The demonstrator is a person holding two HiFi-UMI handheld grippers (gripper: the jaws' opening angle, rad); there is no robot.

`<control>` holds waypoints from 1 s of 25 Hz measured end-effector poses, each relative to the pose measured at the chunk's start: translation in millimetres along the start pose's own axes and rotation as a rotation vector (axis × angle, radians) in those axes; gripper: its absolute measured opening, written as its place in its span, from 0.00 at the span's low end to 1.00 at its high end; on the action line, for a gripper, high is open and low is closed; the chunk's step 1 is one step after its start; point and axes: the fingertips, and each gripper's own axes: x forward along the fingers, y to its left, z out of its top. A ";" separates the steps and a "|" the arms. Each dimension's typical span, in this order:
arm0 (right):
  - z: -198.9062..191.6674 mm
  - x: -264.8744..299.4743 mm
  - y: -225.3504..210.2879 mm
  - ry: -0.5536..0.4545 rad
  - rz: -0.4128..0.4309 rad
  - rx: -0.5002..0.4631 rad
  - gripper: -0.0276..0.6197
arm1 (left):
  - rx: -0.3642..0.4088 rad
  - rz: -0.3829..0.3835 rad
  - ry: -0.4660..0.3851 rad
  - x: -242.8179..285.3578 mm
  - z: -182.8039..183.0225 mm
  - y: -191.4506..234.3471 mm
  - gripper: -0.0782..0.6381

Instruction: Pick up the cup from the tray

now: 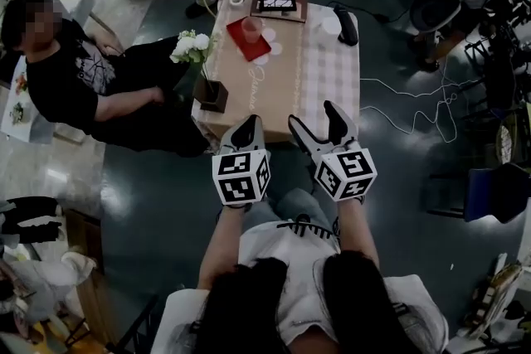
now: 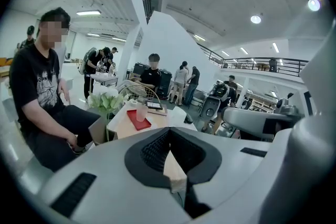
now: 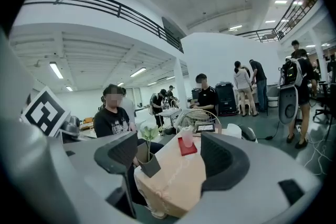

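Table [image 1: 286, 91]: red tray [image 1: 254, 50], flower pot [image 1: 213, 94], tablet [image 1: 275, 2].

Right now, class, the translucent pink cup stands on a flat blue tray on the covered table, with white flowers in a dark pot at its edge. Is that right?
No: the flat tray is red, not blue, as the head view shows. The translucent pink cup does stand on it, with white flowers in a dark pot at the edge of the covered table.

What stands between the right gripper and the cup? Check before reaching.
Nothing visible does. The right gripper, jaws open and empty, hangs short of the table; only its bare top lies between it and the cup on the red tray. The flower pot stands at the table's left edge, off that line.
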 end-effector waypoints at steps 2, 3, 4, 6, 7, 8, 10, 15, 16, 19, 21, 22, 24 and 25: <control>7.8 8.8 -2.1 -0.004 -0.001 -0.008 0.60 | 0.003 0.004 0.002 4.8 6.7 5.0 0.12; 11.0 12.8 -4.1 -0.006 -0.001 -0.017 0.61 | -0.001 0.006 0.001 8.0 8.9 6.4 0.12; 13.7 17.2 -6.6 -0.009 0.000 -0.024 0.61 | -0.005 0.008 0.001 11.8 10.1 7.4 0.12; 18.7 29.4 -11.8 -0.024 0.006 -0.022 0.61 | -0.003 0.017 -0.005 20.1 14.3 10.7 0.12; 21.0 37.2 -13.7 -0.032 0.012 -0.019 0.61 | 0.000 0.025 -0.013 24.0 17.8 13.6 0.12; 22.4 45.5 -15.4 -0.038 0.019 -0.019 0.61 | 0.001 0.033 -0.021 27.9 20.7 16.8 0.12; 23.8 63.4 -19.2 -0.042 0.034 -0.023 0.62 | -0.011 0.044 -0.033 37.7 24.3 23.2 0.12; 24.9 115.3 -32.3 -0.020 0.082 -0.060 0.63 | -0.055 0.090 -0.047 72.0 34.8 44.7 0.12; 23.3 126.3 -35.9 -0.011 0.093 -0.066 0.64 | -0.069 0.100 -0.046 80.4 36.1 49.9 0.12; 22.4 160.7 -49.3 0.009 0.122 -0.055 0.65 | -0.093 0.128 -0.044 107.2 43.6 62.9 0.12; 25.1 182.5 -57.3 0.027 0.140 -0.065 0.66 | -0.110 0.146 -0.038 123.9 50.4 68.8 0.12; 26.2 193.3 -60.7 0.037 0.149 -0.074 0.66 | -0.119 0.155 -0.036 132.1 53.9 71.5 0.12; 26.9 215.7 -67.2 0.052 0.170 -0.086 0.67 | -0.128 0.174 -0.033 148.7 59.9 76.7 0.12; 26.0 226.8 -70.7 0.060 0.181 -0.086 0.67 | -0.129 0.182 -0.033 156.9 62.0 78.7 0.12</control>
